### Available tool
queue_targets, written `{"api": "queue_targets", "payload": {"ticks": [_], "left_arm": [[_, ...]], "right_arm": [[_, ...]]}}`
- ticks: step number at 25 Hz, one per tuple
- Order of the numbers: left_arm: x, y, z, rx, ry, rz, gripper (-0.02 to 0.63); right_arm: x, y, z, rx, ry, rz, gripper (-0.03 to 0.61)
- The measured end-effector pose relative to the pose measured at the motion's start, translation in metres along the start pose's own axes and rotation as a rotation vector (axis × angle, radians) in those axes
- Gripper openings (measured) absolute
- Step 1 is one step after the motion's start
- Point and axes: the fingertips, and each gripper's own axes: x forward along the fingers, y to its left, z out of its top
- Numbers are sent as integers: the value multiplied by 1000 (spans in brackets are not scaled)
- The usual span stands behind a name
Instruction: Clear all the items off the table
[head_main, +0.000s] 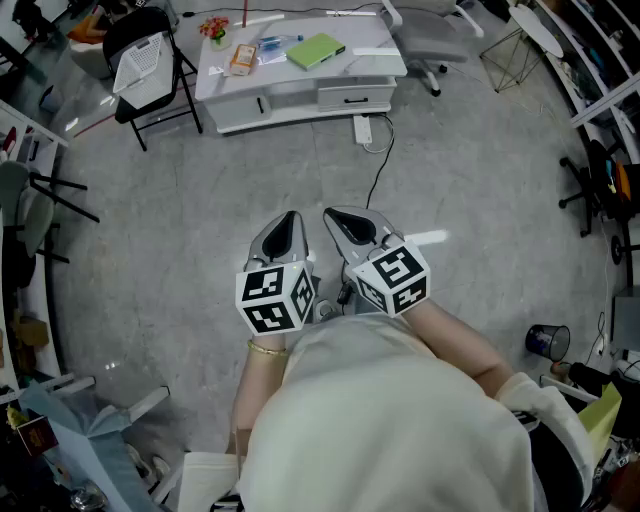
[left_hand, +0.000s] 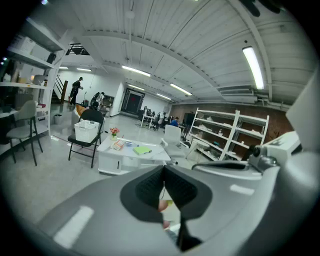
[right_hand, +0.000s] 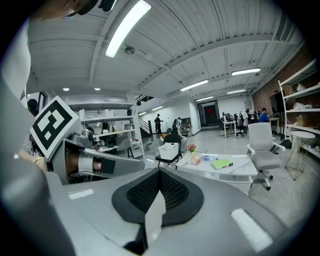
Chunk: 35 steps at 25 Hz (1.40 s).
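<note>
A low white table (head_main: 380, 62) stands some way ahead across the grey floor. On it lie a green notebook (head_main: 315, 50), an orange packet (head_main: 241, 59), a blue pen-like item (head_main: 280, 41) and a small pot of flowers (head_main: 214, 28). Both gripper views show the same table (left_hand: 155, 156) (right_hand: 250, 167) with the green notebook (left_hand: 142, 149) (right_hand: 221, 163) far off. My left gripper (head_main: 287, 222) and right gripper (head_main: 336, 217) are held side by side close to my body, both shut and empty, well short of the table.
A black folding chair with a white basket (head_main: 143, 62) stands left of the table, a grey office chair (head_main: 430, 35) at its right. A power strip and cable (head_main: 364, 130) lie on the floor before the table. Shelving lines both sides of the room.
</note>
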Motion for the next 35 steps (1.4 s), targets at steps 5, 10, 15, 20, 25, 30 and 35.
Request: {"api": "queue_targets", "payload": {"ticks": [5,10,15,20,25,30,35], "left_arm": [[7,6,2,-35,17,6,9],[18,4,14,-25,14,2,9],[36,-3,25,-1,14,-6,9],[66,-12,36,13,16,-3,9],[97,-23,50,2,24,-6,9],[127,-36,65,3,15,6,9],[156,-47,81,-10,2,28,9]], "right_arm": [[2,-2,3,-9,14,17,-3],[8,-19,9,14,1,8,-3],[13,-39,19,70,-38,19,-2],[19,-72,28,54,-40,3,-2],[22,-107,42,63,-59,4,-2],[28,-143,55,57,-60,11,-2],[31,-181,68,52,-64,17,-2]]}}
